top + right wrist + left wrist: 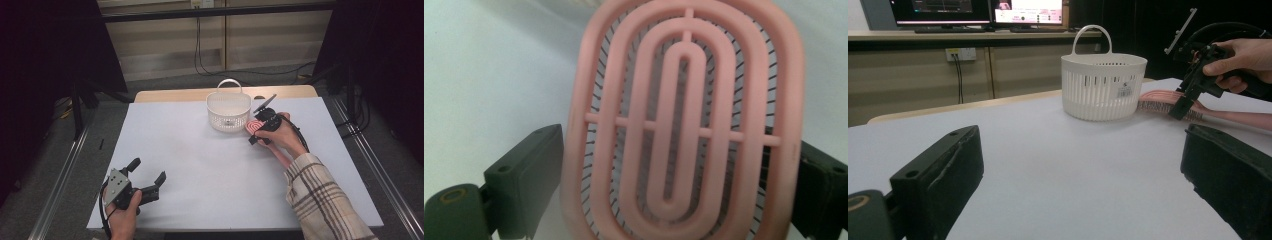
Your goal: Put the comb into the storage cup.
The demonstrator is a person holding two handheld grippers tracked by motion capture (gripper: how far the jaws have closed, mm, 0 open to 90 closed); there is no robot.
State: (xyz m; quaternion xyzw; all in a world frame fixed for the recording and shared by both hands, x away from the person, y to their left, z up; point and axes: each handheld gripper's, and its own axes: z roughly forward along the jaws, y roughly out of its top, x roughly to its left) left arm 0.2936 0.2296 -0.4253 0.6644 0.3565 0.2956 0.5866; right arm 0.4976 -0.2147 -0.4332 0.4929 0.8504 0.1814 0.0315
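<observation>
Two tongs | right tongs (258,131) apparently astride pink brush (684,125) | basket (228,111) beside

My left black two-jaw gripper (148,179) rests low, jaws spread wide. My right black two-jaw gripper (257,131) reaches forward, its jaws flanking something.

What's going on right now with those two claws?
Left gripper open, idle. Right gripper astride pink brush, grip unclear. Basket beside it, nothing between.

White table (200,170) — basket (228,111) and pink brush (254,126) (far side).
</observation>
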